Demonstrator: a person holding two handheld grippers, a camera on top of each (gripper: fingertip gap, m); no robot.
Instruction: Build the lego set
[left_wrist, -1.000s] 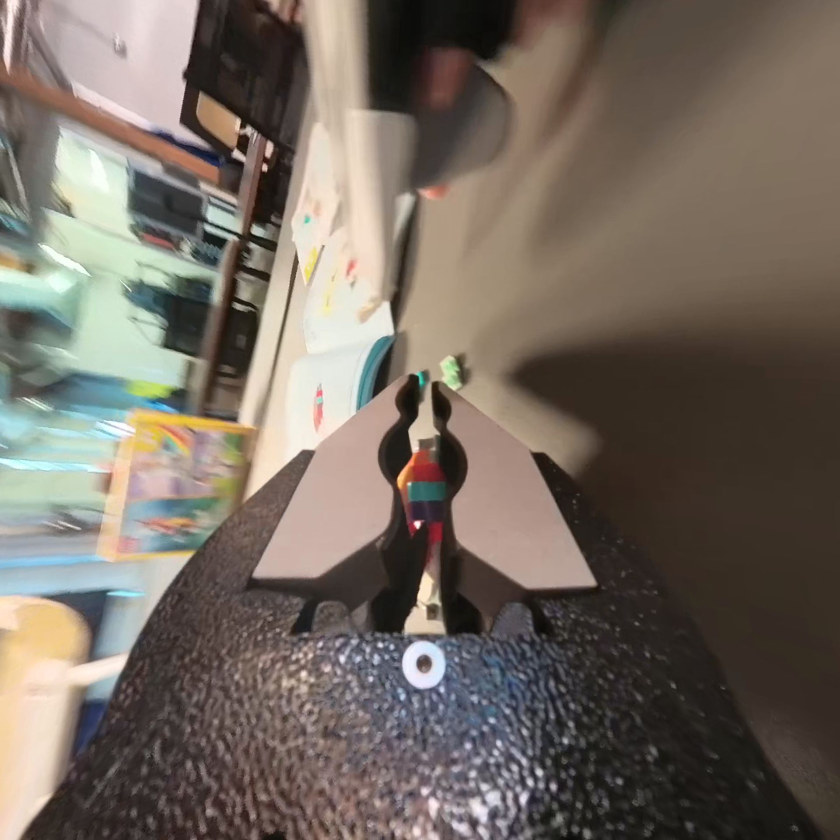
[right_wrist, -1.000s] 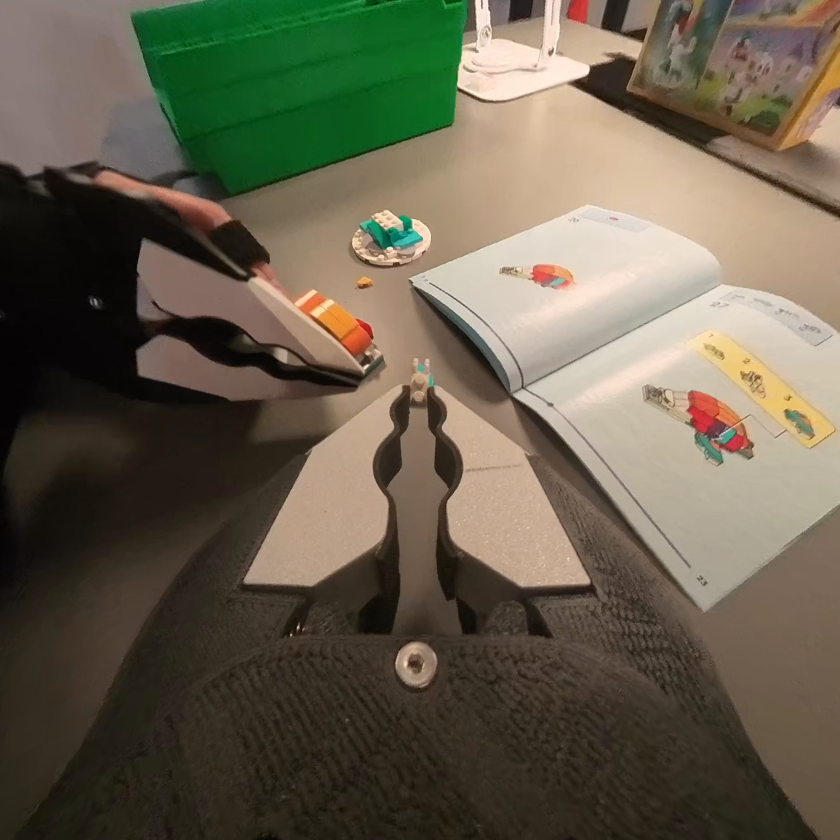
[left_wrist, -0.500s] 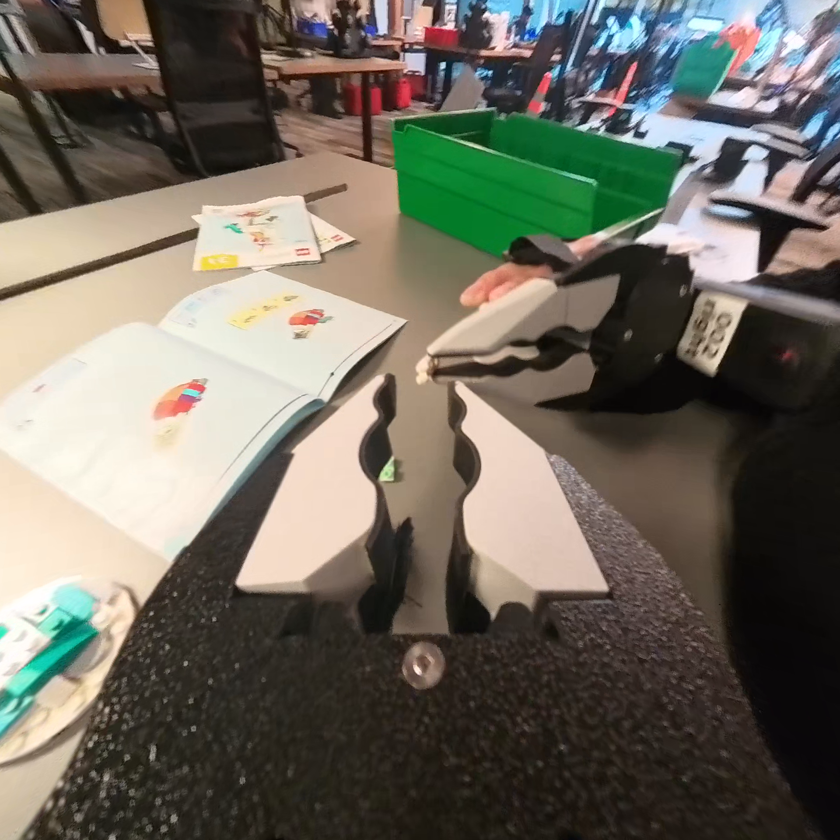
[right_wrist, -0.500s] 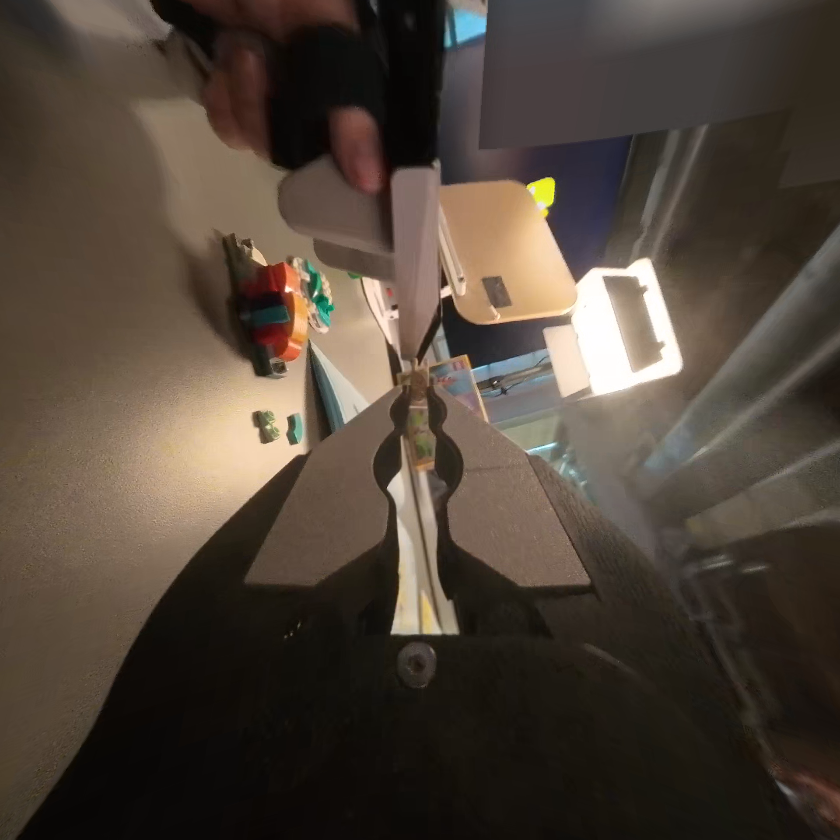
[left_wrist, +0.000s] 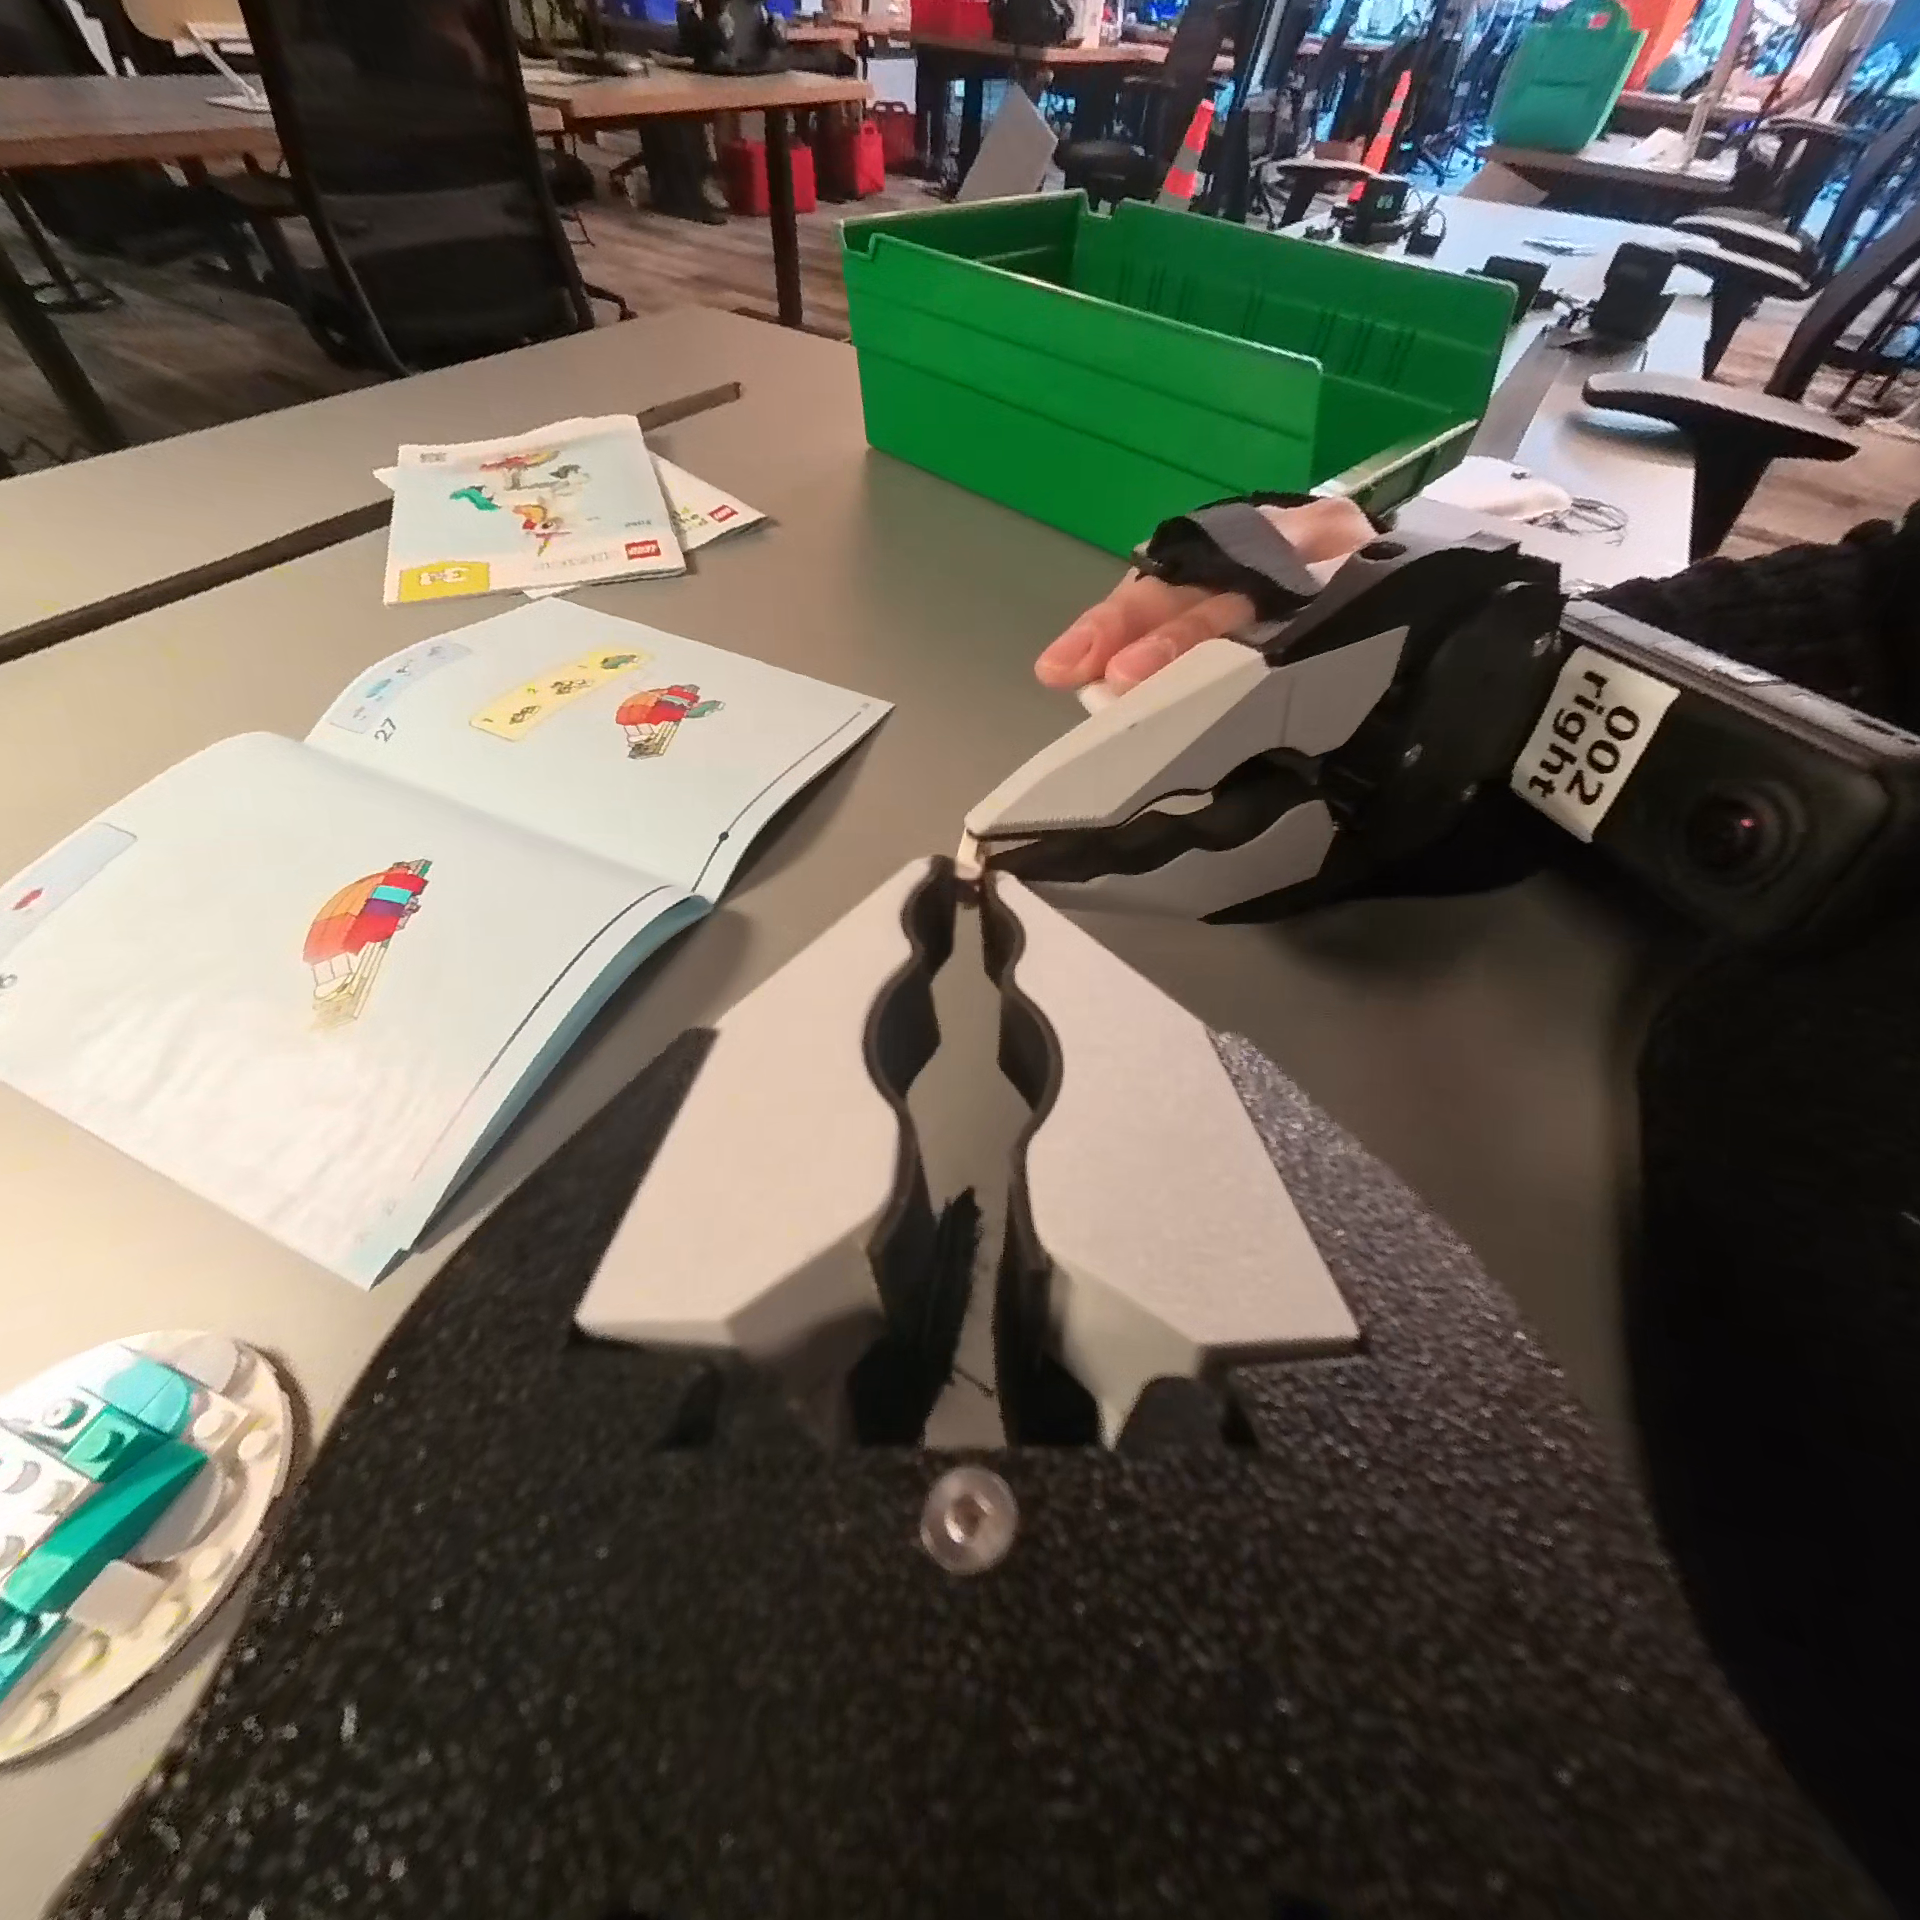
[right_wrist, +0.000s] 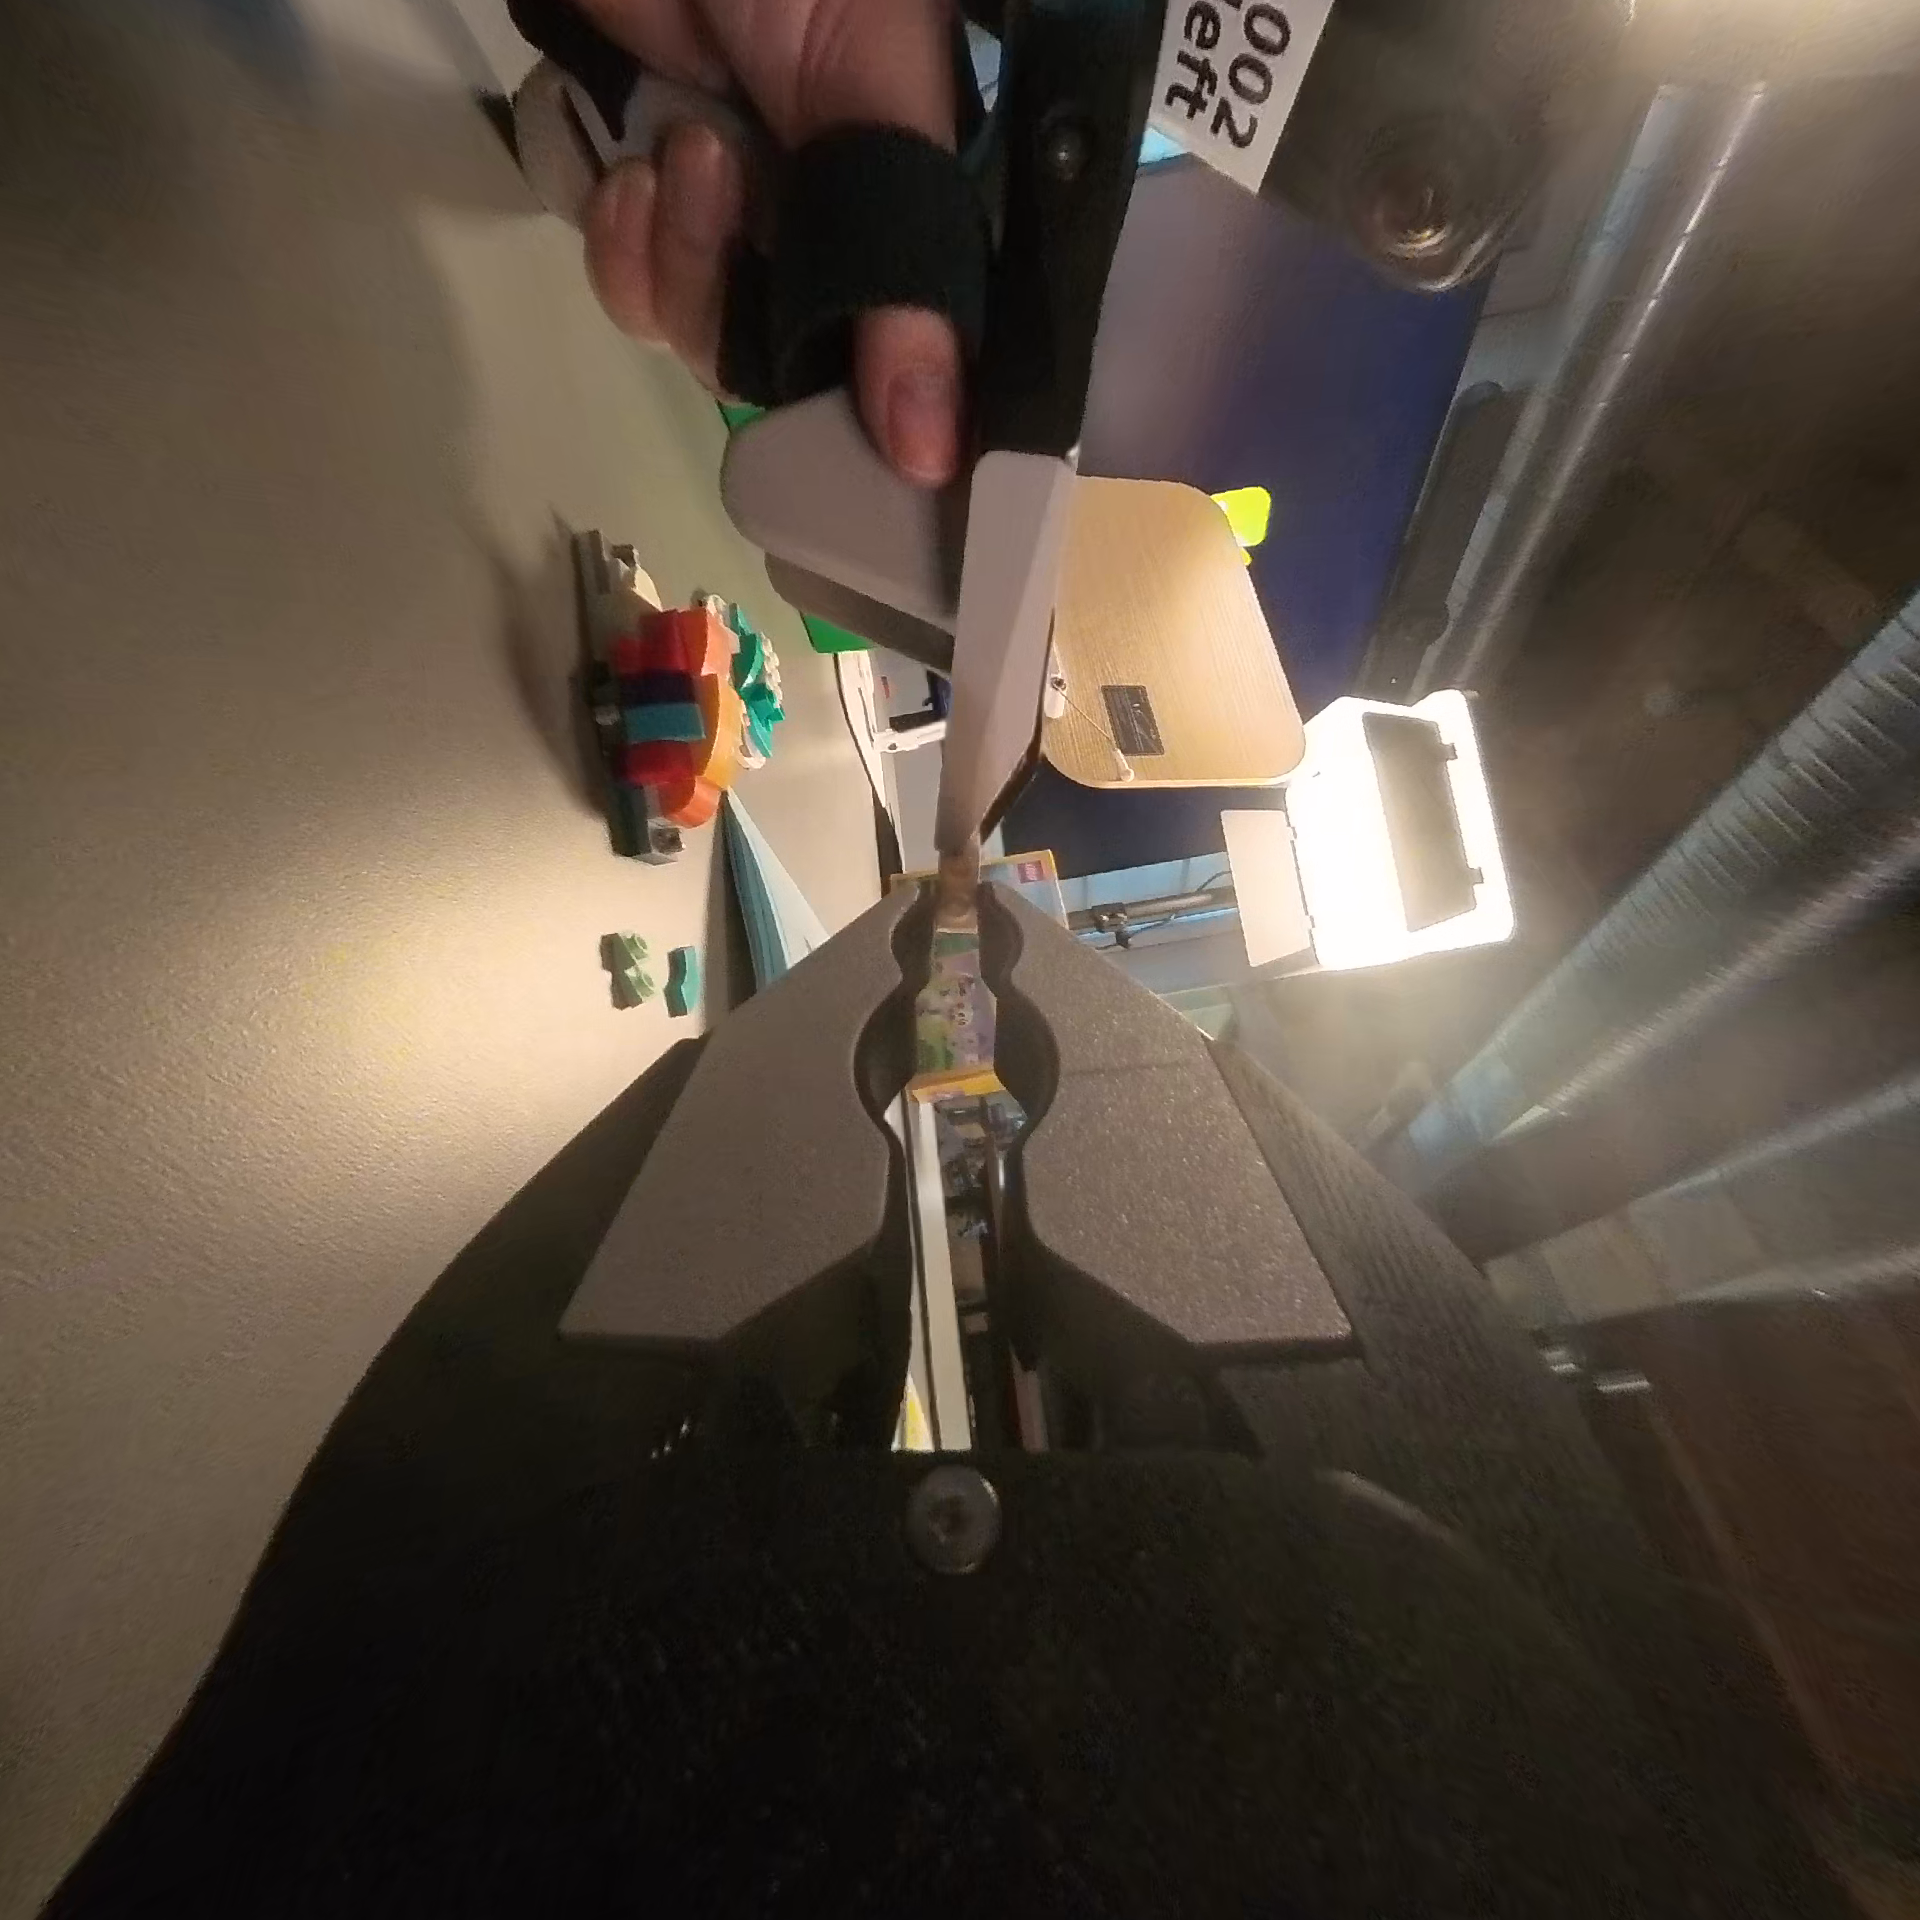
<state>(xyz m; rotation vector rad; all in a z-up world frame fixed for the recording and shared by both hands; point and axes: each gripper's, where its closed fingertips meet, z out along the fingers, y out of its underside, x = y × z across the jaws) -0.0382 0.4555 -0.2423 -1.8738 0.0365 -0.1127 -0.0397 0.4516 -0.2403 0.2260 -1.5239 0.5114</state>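
The left gripper (left_wrist: 966, 891) and the right gripper (left_wrist: 975, 837) meet tip to tip above the grey table (left_wrist: 935, 540). A tiny white brick (left_wrist: 968, 854) sits pinched in the right gripper's closed jaws. The left jaws stand nearly closed around the same piece, though whether they truly grip it is unclear. The colourful built model (right_wrist: 665, 717) lies on the table, with two small green bricks (right_wrist: 649, 971) beside it. An open booklet (left_wrist: 364, 935) lies at left, a green bin (left_wrist: 1143, 384) farther off.
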